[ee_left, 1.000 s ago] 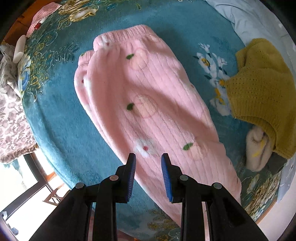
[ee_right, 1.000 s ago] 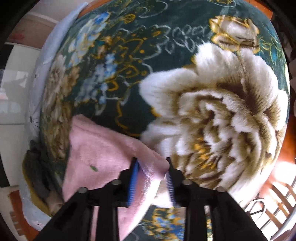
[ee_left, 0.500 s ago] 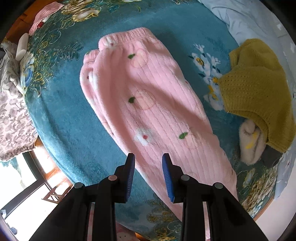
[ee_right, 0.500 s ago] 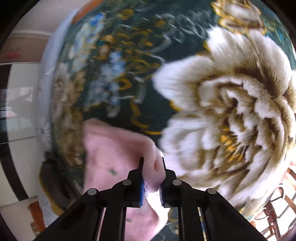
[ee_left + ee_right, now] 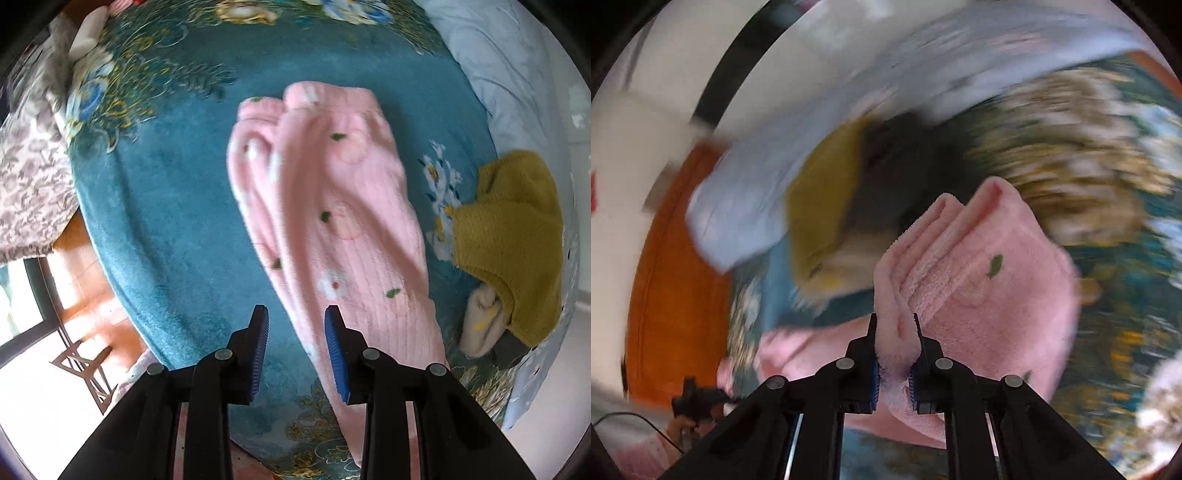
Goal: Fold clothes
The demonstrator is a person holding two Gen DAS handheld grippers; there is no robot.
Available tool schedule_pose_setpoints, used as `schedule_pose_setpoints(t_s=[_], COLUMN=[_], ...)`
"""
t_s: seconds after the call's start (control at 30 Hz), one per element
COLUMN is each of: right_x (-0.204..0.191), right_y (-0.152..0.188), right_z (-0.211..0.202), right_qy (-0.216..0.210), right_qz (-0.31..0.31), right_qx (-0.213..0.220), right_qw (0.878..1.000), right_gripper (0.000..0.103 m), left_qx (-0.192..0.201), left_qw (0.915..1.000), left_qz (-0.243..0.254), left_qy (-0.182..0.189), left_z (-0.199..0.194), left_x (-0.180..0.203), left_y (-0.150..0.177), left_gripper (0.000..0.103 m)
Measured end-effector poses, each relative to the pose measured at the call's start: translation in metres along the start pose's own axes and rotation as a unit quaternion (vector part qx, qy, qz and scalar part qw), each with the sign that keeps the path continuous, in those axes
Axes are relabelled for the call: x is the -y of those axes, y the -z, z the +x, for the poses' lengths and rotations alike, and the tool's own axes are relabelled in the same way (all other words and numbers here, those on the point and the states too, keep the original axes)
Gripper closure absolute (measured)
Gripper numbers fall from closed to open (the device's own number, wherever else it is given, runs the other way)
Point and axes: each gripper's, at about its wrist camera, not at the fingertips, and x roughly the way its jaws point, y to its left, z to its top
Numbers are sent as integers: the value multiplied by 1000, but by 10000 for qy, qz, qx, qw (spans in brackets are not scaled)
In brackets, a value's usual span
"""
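Note:
Pink fleece trousers (image 5: pixel 328 206) with small flower and leaf marks lie on a teal flowered blanket (image 5: pixel 166 206), waistband at the far end. My left gripper (image 5: pixel 297 325) is open and empty, hovering above the lower leg part near the blanket's front edge. My right gripper (image 5: pixel 894 332) is shut on the leg-end hem of the pink trousers (image 5: pixel 979 280) and holds it lifted and doubled over. The right wrist view is blurred by motion.
A mustard knitted sweater (image 5: pixel 513 240) lies right of the trousers over a cream item (image 5: pixel 480 325). A pale blue sheet (image 5: pixel 517 66) lies at the far right. A patterned grey cloth (image 5: pixel 29 177) hangs at the left. The blanket edge drops to an orange floor (image 5: pixel 88 295).
My right gripper shut on the trouser hem and swung up and round, lifting it. My left gripper drew back and left; the trousers look farther away and bunched at the waistband.

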Motion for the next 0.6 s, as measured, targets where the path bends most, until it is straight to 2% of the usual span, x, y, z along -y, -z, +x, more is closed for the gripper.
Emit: schedule_pose_setpoints(t_s=[0.1,0.17,0.33,0.4,0.47,0.53,0.6], right_x=[-57,-86,-117,-121,-123,-124,-125], right_y=[14,33,73,85,92,93,88], right_z=[66,108,200,216,223,216,206], right_qy=[-209,-153,323,439,395,220,199], right_qz=[-451,-685,-1228,-1410,-1417,-1372,-1369], right_qx=[-644,-1103,-2054,-2335,-2608,-2683,-2558], right_qw=[9967,9914,9704,9611,9541,9533,9568], right_gripper=[90,90,89,85,68,57,54], left_qx=[-38,-64,-246,-328,-413,-532,-655], left_qw=[9999,9998,9994,9991,9988,9982,9973], left_qz=[-119,-173,-201,-177,-114,-18,98], left_qy=[58,97,154,197,226,268,318], left_z=[0,0,8,13,20,28,37], left_x=[-17,-29,-49,-54,-54,-49,-41], left_y=[-2,-3,-6,-7,-10,-14,-18], left_gripper=[71,71,70,66,65,65,65])
